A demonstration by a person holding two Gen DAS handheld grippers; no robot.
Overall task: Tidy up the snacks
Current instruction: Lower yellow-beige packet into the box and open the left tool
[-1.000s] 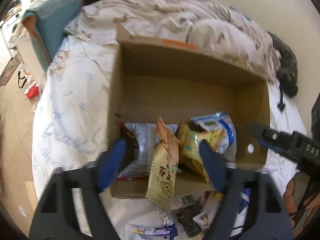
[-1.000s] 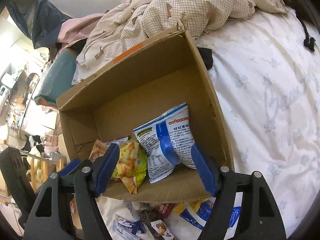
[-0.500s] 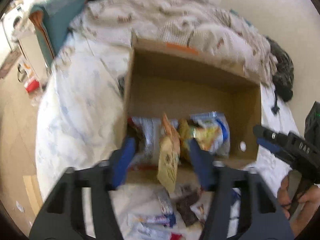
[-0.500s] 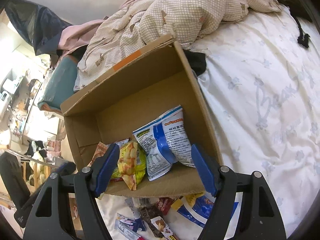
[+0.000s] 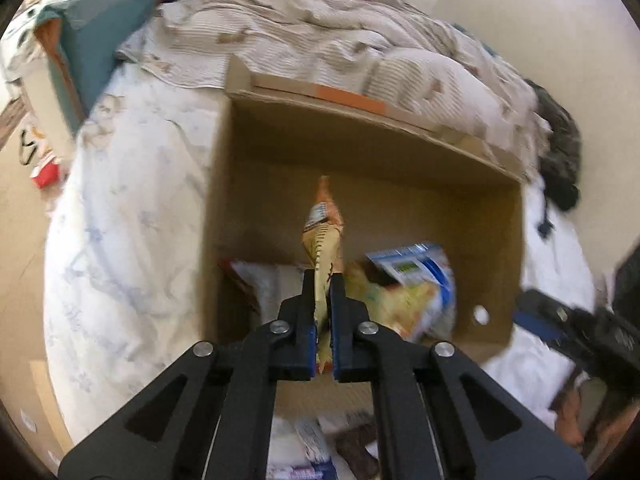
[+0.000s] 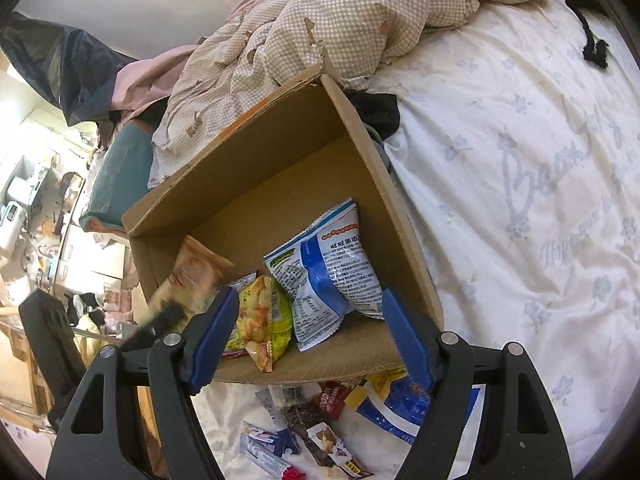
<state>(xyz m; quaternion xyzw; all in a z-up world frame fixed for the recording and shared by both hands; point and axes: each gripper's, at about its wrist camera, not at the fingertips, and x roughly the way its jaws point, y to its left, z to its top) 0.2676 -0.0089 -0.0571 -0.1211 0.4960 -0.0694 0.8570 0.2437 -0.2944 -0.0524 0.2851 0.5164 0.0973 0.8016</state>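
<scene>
Left gripper (image 5: 323,300): we've got the jaws clamped nearly flat on a tan snack packet (image 5: 323,240), held upright over the near-left part of the cardboard box (image 5: 400,152). Right gripper (image 6: 308,336): jaws wide apart, gripping nothing, hovering at the box's near edge just above loose wrapped snacks (image 6: 316,432) on the bed (image 6: 520,160). Farther in we see a yellow chip bag (image 6: 262,316) beside a blue-and-white bag (image 6: 328,268) on the box floor, rumpled checked duvet (image 6: 340,20) behind the box.
</scene>
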